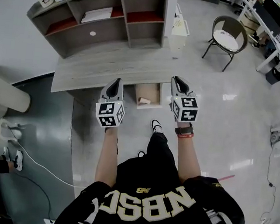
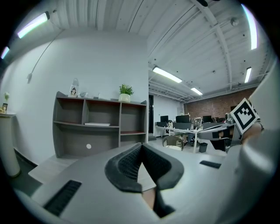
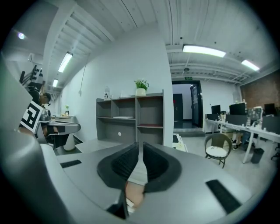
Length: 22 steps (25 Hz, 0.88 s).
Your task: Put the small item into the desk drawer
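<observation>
Seen from the head view, a light wooden desk drawer stands pulled out from under the grey desk. A small pale item lies inside it. My left gripper hovers just left of the drawer with its tips pressed together and nothing in them; in the left gripper view the pads meet at a point. My right gripper hovers just right of the drawer. In the right gripper view only a thin slit separates its pads, and nothing is between them. Both point toward the desk.
A grey shelf unit stands on the desk's far side, with papers on its shelves. A round chair sits at the back right, and a white cylindrical stand at the left. A small white cabinet is beside the desk.
</observation>
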### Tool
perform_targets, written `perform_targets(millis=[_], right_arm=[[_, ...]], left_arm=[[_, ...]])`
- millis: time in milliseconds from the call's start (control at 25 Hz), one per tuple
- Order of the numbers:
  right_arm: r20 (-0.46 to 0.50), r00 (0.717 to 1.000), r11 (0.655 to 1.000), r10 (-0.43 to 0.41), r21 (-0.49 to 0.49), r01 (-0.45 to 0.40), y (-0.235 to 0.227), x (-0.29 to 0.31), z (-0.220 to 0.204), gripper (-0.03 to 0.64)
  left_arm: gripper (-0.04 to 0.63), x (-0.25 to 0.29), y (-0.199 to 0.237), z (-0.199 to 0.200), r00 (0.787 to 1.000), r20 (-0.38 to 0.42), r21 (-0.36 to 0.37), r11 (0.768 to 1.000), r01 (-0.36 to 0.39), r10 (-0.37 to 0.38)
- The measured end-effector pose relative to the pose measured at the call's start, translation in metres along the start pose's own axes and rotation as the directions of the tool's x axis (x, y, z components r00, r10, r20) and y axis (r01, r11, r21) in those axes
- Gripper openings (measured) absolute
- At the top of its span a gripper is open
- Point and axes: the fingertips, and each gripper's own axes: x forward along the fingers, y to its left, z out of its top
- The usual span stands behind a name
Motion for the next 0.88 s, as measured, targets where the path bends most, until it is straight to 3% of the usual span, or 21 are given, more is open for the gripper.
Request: perform_targets(millis=[400, 880], right_arm=[[0.087, 0.996, 1.0, 0.014, 0.024, -0.016, 0.022, -0.024, 0.022, 0.009], [0.106, 0.994, 0.999, 0.023, 0.037, -0.027, 0.026, -0.029, 0.025, 0.009]], left_arm=[[0.012, -0.019, -0.011, 0.014, 0.999, 0.046, 0.041, 0.999, 0.001, -0.003], [0.012, -0.023, -0.016, 0.017, 0.998, 0.057, 0.049, 0.999, 0.013, -0.016]])
